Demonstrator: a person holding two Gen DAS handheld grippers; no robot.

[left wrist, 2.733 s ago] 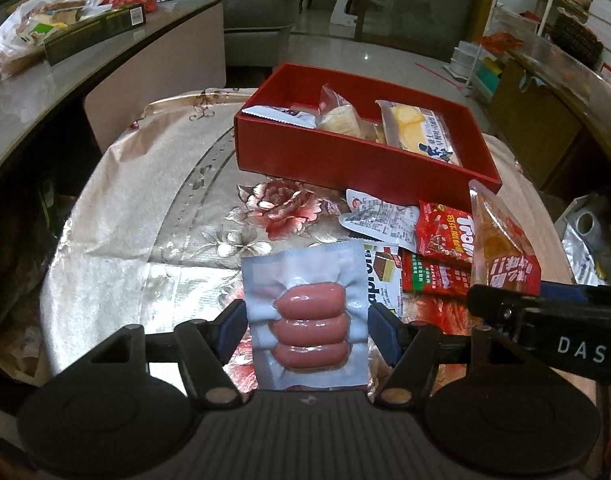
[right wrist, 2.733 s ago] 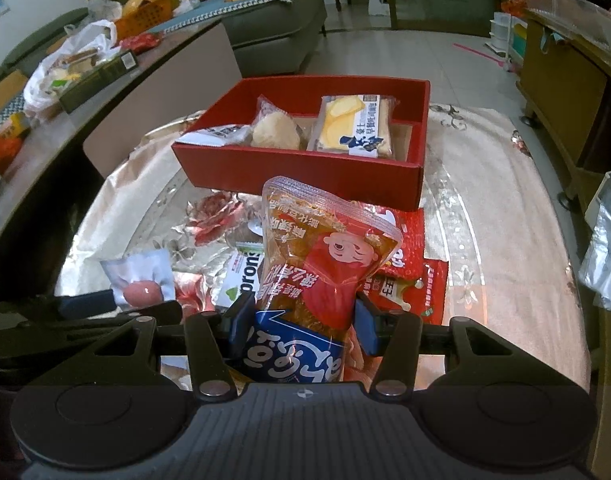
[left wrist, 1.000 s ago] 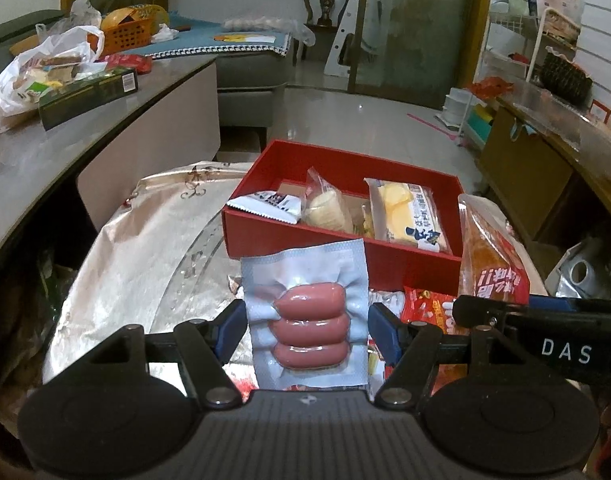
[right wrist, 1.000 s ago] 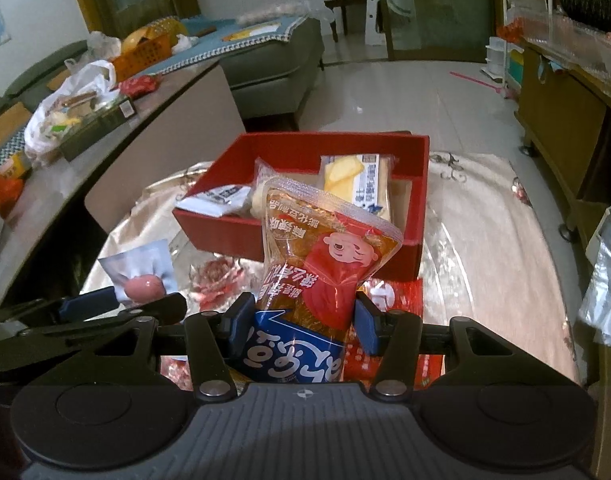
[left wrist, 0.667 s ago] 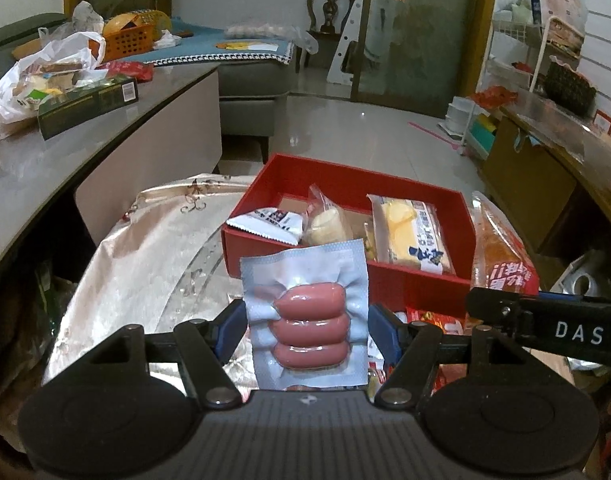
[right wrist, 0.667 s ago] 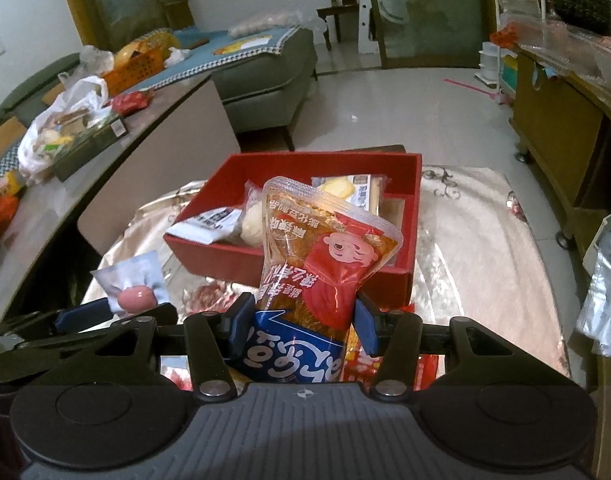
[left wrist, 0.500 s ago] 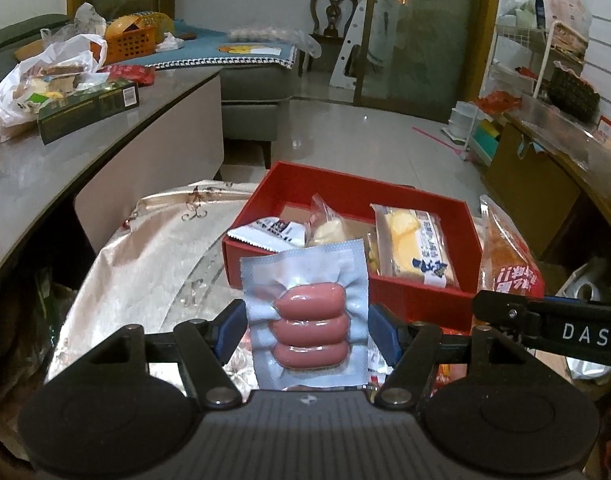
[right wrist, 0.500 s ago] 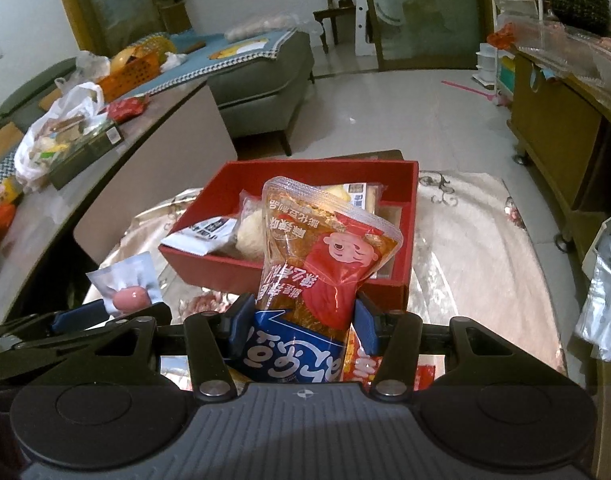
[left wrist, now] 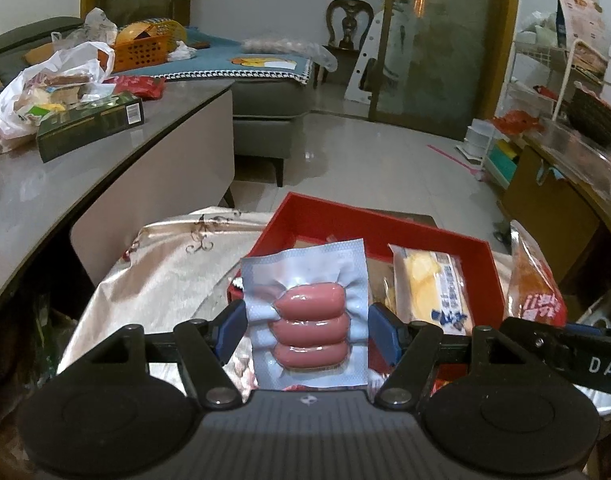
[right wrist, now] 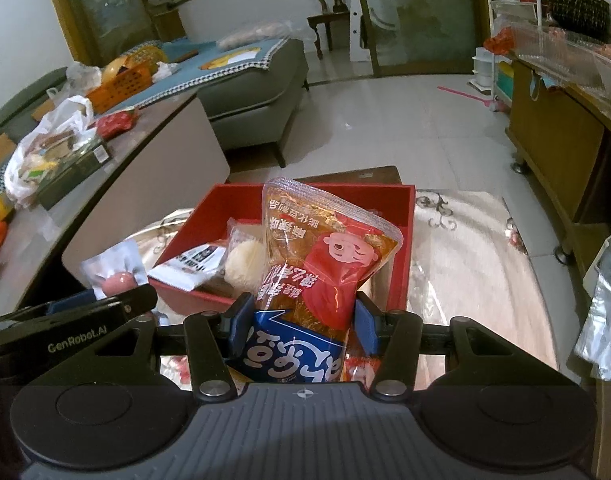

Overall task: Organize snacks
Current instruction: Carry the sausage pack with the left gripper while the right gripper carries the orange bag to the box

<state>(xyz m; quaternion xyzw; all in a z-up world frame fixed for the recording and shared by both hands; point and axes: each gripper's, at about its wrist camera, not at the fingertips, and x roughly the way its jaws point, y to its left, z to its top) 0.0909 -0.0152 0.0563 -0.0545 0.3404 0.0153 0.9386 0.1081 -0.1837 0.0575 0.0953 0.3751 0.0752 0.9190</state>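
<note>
While both packs fill the middle of my views, much behind them is blocked. My left claw [left wrist: 307, 326] is clamped on the sausage pack [left wrist: 305, 314], blue pads pressed to both edges; the pack stands upright and covers the near left corner of the red box [left wrist: 333, 210], with its lower end lost behind the claw's body. At 3 o'clock from it a yellow cake pack [left wrist: 431, 290] lies inside the box, its near end cut off by the claw's linkage. My right claw [right wrist: 301, 326] is closed tight on the orange pouch [right wrist: 319, 266], which stands upright and hides the middle of the box [right wrist: 409, 240], so I cannot tell what sits behind it there. At 9 o'clock from the pouch I can make out a white puffy snack [right wrist: 243, 266] and a white packet [right wrist: 193, 264] leaning on the box's near wall. The box rests on the cloth-covered bench [right wrist: 465, 264]. Something red [right wrist: 357, 368] shows low beside the right pad, too cut off to identify. In the right view the left claw's arm enters at 9 o'clock, only a corner of the sausage pack showing above it.
</note>
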